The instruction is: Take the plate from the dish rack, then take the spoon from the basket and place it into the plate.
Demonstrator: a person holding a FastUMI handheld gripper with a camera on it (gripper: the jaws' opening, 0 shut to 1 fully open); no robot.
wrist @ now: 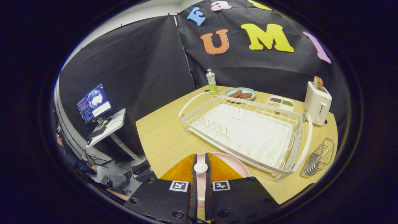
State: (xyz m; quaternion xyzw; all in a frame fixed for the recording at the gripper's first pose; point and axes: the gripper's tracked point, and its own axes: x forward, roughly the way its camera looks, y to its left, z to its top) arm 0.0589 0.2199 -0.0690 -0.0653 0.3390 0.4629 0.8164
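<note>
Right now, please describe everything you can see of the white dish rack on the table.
The dish rack is a white wire frame with a pale, wavy drip tray inside and rows of short upright prongs. Curved white handles arch over both ends. It holds no dishes and lies flat on the wooden table, beyond the gripper, whose fingers are closed on a pink plate and a white spoon. A wire basket stands beside its near end.
</note>
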